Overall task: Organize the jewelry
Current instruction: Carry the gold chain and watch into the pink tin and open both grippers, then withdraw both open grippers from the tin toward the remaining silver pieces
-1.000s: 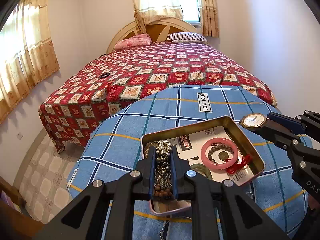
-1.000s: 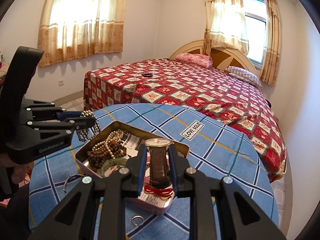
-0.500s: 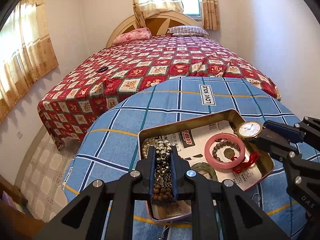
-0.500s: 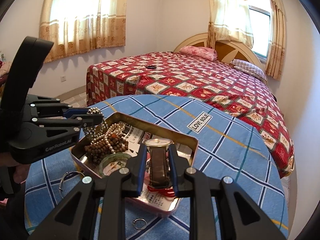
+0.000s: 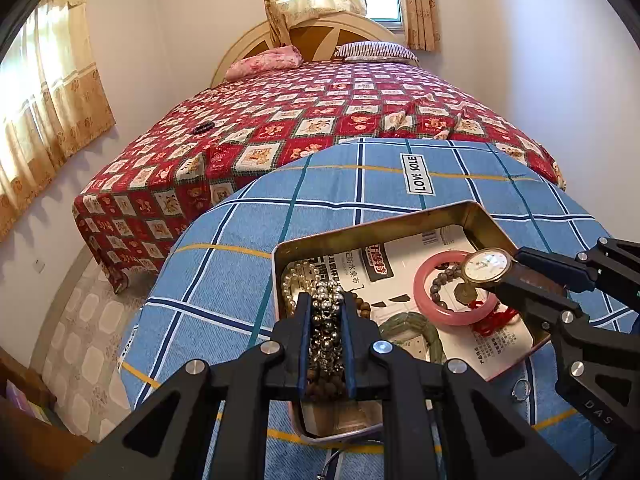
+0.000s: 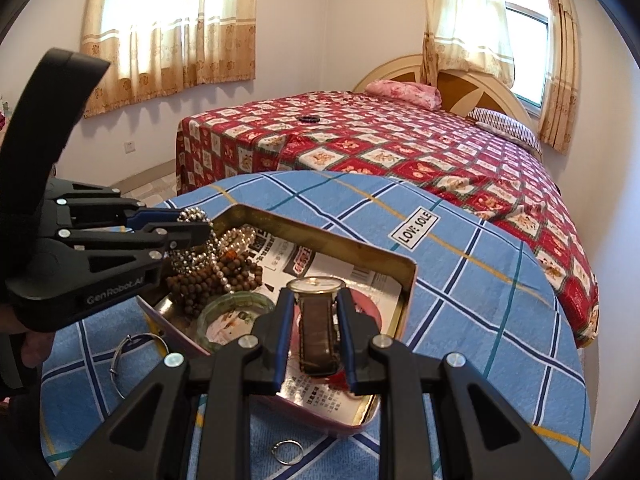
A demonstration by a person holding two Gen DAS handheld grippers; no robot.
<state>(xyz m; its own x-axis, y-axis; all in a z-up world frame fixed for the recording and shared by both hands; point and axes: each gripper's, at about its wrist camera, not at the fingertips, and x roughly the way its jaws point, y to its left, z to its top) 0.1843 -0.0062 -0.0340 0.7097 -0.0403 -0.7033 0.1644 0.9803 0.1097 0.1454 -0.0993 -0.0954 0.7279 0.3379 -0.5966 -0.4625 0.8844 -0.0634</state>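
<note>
A gold-walled rectangular tin (image 5: 472, 210) lined with printed paper is set open on the blue checked cloth, and all places are given from it. A silver bead string (image 5: 326, 320) is held above its left end, over brown wooden beads (image 6: 208, 284) and pearls (image 6: 236, 236), while a gold-cased watch (image 5: 486, 266) on a brown strap is held above its right end, over a pink bangle (image 5: 424, 280). A green bangle (image 6: 208, 312) is laid inside, and a small ring (image 6: 286, 452) and a wire hoop (image 6: 120, 352) are left on the cloth just beside the tin.
</note>
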